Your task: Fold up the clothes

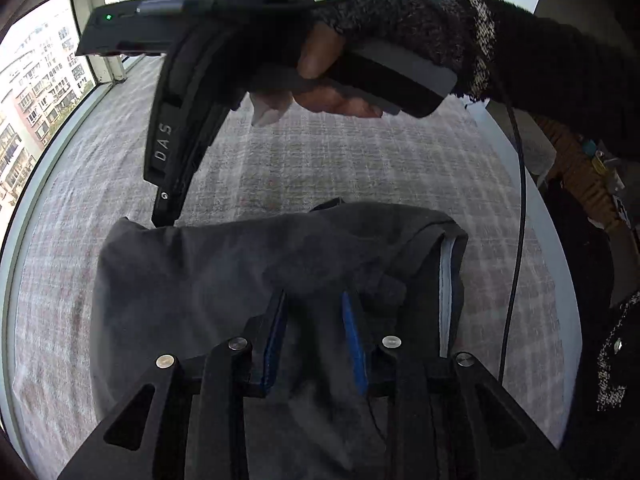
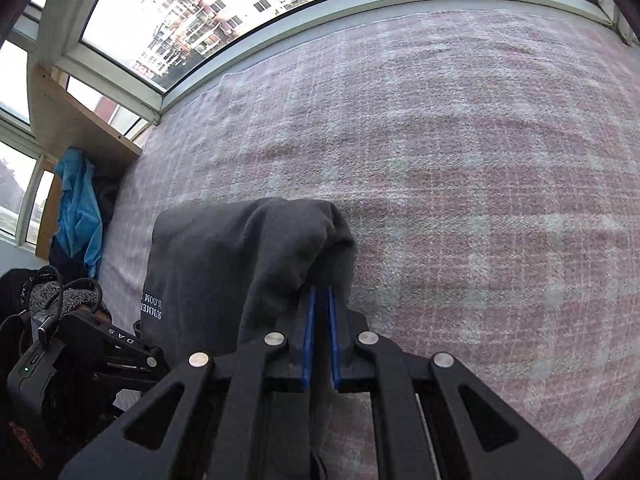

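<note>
A dark grey garment (image 1: 192,280) lies partly folded on a pink-and-white checked bed cover (image 1: 320,152). In the left wrist view my left gripper (image 1: 314,296) has a bunched fold of it pressed between its blue pads. My right gripper (image 1: 164,218), held by a hand in a fuzzy grey sleeve, reaches down to the garment's far left corner. In the right wrist view my right gripper (image 2: 320,290) is shut on a raised fold of the garment (image 2: 208,260), which hangs over the fingertips. White printed lettering (image 2: 152,304) shows near its left edge. My left gripper (image 2: 136,340) sits at the lower left.
The checked cover (image 2: 480,160) stretches wide to the right and back, up to a window sill (image 2: 360,12). A blue cloth (image 2: 78,208) hangs beside a wooden shelf (image 2: 68,120) at the left. A black cable (image 1: 516,240) dangles at the right.
</note>
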`<state>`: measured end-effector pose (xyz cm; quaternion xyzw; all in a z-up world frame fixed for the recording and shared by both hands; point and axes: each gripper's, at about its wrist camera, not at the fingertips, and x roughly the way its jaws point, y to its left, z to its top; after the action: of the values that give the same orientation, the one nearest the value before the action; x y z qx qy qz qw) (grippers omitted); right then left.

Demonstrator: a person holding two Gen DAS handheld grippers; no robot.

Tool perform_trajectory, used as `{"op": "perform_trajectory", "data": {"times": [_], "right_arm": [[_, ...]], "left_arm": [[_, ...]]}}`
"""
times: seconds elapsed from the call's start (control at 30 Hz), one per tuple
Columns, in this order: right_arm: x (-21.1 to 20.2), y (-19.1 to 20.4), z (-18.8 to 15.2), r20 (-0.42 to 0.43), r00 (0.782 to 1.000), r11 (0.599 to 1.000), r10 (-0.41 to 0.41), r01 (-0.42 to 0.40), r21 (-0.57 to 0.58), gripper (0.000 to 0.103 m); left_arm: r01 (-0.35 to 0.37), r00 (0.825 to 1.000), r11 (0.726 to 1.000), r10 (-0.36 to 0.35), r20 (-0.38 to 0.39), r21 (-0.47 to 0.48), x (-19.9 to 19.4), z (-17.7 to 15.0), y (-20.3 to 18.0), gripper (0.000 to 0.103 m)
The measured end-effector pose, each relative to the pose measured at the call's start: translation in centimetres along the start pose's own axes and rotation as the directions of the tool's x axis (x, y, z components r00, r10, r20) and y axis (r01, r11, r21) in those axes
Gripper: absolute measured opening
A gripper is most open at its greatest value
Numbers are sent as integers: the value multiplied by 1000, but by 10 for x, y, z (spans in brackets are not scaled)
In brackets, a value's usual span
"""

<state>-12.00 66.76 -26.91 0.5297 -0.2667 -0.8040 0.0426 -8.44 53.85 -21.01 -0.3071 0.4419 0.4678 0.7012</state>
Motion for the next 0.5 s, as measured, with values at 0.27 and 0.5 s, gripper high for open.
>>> {"op": "perform_trajectory", "data": {"times": [0.27, 0.5], "right_arm": [[17, -17, 20, -44, 991, 992, 128, -129, -4, 6], [-33, -50, 39, 259, 965, 985, -46, 1, 170, 7]], "left_arm": [[-41, 999, 999, 41, -5, 25, 0, -14, -12, 26], [-71, 997, 997, 70, 23, 32, -9, -28, -23, 26]]}}
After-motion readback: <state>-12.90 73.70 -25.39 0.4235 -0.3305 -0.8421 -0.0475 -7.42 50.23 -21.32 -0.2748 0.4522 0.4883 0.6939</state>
